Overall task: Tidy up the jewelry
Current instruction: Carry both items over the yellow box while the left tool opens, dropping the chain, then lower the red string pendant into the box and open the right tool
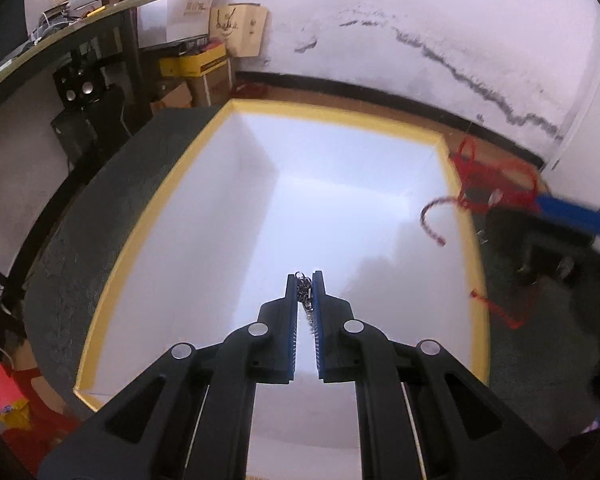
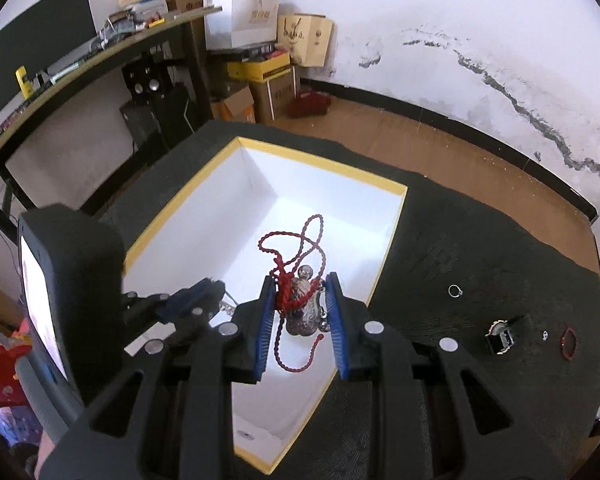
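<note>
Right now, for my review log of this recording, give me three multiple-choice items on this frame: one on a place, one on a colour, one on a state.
1. Where does the small silver ring lie?
A. inside the box
B. on the dark table to the right of the box
C. on the wooden floor

2. What colour is the rim of the white box?
A. yellow
B. red
C. blue

3. What are the left tongs doing?
A. wide open, holding nothing
B. shut on a silver chain
C. resting on the floor

Key: 1 B, the ring sits on the dark surface outside the box wall. 2 A, a yellow band runs round the box's top edge. 3 B, metal links show pinched between the narrow blue pads over the box. The right tongs hold a red cord necklace with a silver pendant.
</note>
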`<action>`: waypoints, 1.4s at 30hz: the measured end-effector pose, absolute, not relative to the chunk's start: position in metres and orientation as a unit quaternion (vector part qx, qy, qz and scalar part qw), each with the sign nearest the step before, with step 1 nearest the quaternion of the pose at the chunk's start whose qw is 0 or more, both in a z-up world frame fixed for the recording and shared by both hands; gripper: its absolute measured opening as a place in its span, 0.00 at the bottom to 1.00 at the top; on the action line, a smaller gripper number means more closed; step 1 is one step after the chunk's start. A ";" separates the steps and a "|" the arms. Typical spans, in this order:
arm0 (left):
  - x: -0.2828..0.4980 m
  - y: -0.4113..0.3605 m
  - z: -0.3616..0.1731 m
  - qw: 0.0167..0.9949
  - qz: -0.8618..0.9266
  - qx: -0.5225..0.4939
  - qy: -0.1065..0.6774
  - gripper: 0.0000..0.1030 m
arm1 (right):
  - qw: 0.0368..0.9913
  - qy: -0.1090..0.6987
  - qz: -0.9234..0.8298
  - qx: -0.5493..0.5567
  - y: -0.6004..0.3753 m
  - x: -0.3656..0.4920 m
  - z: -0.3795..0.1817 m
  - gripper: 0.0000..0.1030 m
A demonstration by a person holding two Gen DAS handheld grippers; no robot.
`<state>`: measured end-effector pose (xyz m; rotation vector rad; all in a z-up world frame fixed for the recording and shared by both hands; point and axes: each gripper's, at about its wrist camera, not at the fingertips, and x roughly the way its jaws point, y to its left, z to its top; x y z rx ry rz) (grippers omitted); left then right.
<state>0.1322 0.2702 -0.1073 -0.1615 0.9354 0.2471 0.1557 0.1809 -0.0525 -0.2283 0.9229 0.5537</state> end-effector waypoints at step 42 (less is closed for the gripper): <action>0.111 0.282 -0.114 0.885 0.116 -0.101 0.439 0.88 | 0.812 0.505 0.263 -0.126 0.224 0.223 -0.123 0.25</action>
